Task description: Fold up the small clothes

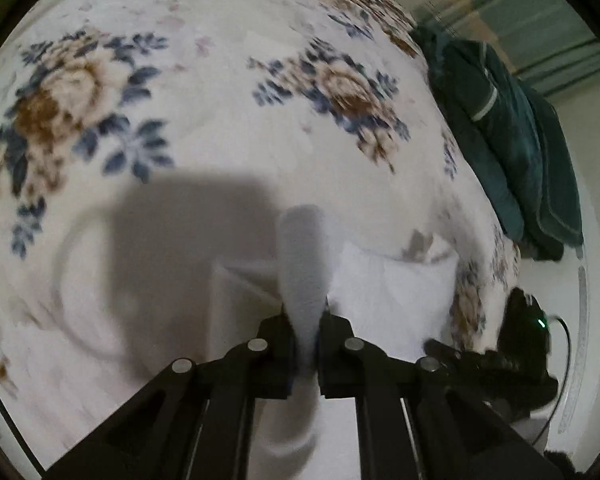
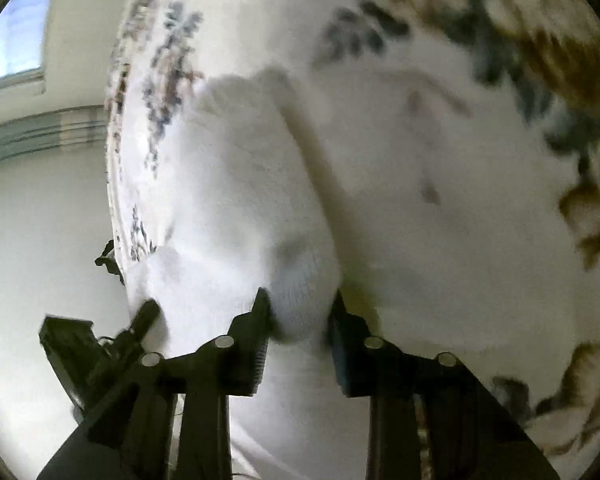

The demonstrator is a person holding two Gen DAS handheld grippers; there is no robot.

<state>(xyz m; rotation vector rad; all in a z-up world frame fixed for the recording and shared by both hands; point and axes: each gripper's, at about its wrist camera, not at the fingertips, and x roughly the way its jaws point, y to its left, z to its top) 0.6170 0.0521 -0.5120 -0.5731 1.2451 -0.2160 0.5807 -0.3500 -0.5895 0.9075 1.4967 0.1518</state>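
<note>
A small white garment (image 1: 400, 292) lies on the floral blanket (image 1: 220, 100). My left gripper (image 1: 305, 316) is shut on a fold of this white cloth, which sticks up between the fingers. In the right wrist view the same white garment (image 2: 240, 200) fills the middle, and my right gripper (image 2: 300, 304) is closed on a bunched part of it, with cloth bulging between the fingers. The other gripper's black fingers (image 2: 144, 316) show at the garment's left edge. The frames are blurred.
A dark green folded cloth (image 1: 512, 152) lies at the blanket's right edge. A black device with a green light (image 1: 528, 328) and a cable sits at the right. Beyond the blanket's edge are a pale wall and floor (image 2: 40, 200).
</note>
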